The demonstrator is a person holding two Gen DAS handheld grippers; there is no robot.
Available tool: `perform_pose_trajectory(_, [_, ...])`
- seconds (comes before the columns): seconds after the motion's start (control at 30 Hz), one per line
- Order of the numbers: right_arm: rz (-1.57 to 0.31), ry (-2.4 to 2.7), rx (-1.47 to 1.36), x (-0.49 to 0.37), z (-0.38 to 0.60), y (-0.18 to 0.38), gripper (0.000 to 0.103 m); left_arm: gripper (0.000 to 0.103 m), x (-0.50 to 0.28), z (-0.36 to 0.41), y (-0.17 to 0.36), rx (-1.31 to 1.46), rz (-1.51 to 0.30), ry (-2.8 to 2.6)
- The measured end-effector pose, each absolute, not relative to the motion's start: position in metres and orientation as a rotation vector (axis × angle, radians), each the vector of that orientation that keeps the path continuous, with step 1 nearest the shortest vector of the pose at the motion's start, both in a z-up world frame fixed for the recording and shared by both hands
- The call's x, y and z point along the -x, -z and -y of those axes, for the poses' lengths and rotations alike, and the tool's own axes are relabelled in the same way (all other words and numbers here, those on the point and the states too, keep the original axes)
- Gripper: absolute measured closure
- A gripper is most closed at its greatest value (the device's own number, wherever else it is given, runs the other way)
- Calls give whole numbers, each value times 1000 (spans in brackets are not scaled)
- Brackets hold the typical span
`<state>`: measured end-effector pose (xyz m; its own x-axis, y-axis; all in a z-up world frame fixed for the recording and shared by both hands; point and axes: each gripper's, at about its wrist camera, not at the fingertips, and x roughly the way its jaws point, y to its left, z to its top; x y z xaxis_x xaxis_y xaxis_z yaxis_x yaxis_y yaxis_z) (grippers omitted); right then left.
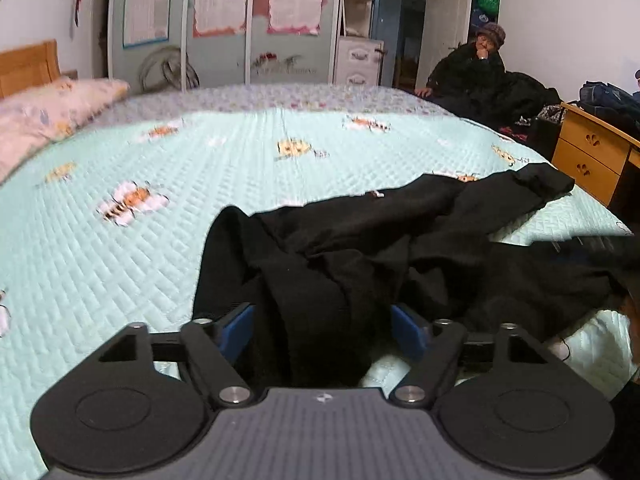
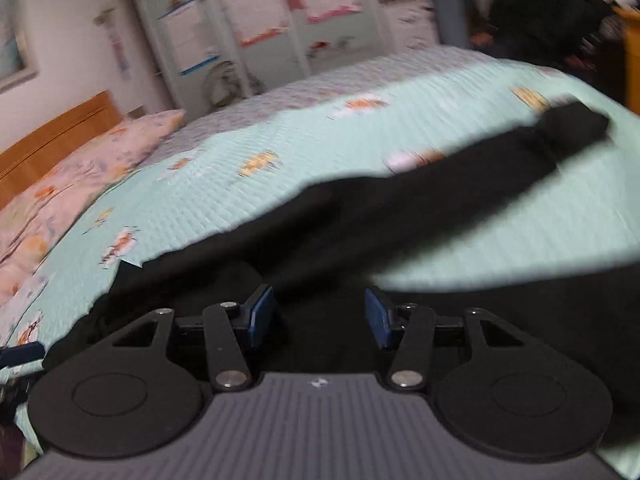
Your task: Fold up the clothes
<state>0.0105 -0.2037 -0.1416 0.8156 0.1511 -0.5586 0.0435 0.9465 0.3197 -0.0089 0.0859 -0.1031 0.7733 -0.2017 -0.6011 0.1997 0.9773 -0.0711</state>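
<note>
left view alone shows black garment (image 1: 360,248) bunched between spread jaws; right view's spread jaws hold nothing.

I see a pale mint quilted bedspread (image 1: 200,240) printed with orange-and-white bees, a black garment (image 1: 360,248) on it, a pink floral pillow (image 1: 48,112) beside the bedspread, and blue pads (image 1: 240,332) over the black cloth.

A home bedroom: a quilted bed (image 1: 200,208), pillow (image 1: 48,116), wardrobe (image 1: 224,20) and wooden drawers (image 1: 592,152).
</note>
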Motion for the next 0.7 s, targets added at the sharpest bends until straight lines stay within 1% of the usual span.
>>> perform_pose_trajectory(0.1, [-655, -11, -284, 7, 198, 156, 50, 59, -6, -85, 110, 10, -701, 247])
perform_pose_trajectory(0.2, [-658, 16, -286, 21, 202, 160, 49, 66, -14, -88, 119, 55, -759, 268])
perform_pose_trajectory(0.23, [-655, 22, -289, 23, 202, 162, 49, 71, -15, -90, 120, 75, -766, 273])
perform_pose_trajectory(0.3, [-648, 29, -291, 25, 203, 170, 48, 79, -15, -94, 115, 70, -738, 234])
perform_pose_trajectory(0.33, [-645, 30, -292, 26, 204, 172, 47, 88, -15, -96, 113, 67, -725, 214])
perform_pose_trajectory(0.47, [-641, 34, -305, 15, 213, 179, 45, 89, -14, -121, 83, 83, -607, 129])
perform_pose_trajectory(0.57, [-662, 44, -319, 8, 220, 187, 44, 88, -23, -143, 58, 111, -536, 87])
perform_pose_trajectory(0.67, [-668, 44, -319, 8, 223, 188, 44, 88, -43, -158, 48, 126, -519, 22])
perform_pose_trajectory(0.7, [-669, 41, -311, 8, 222, 189, 44, 86, -50, -162, 47, 123, -515, -5])
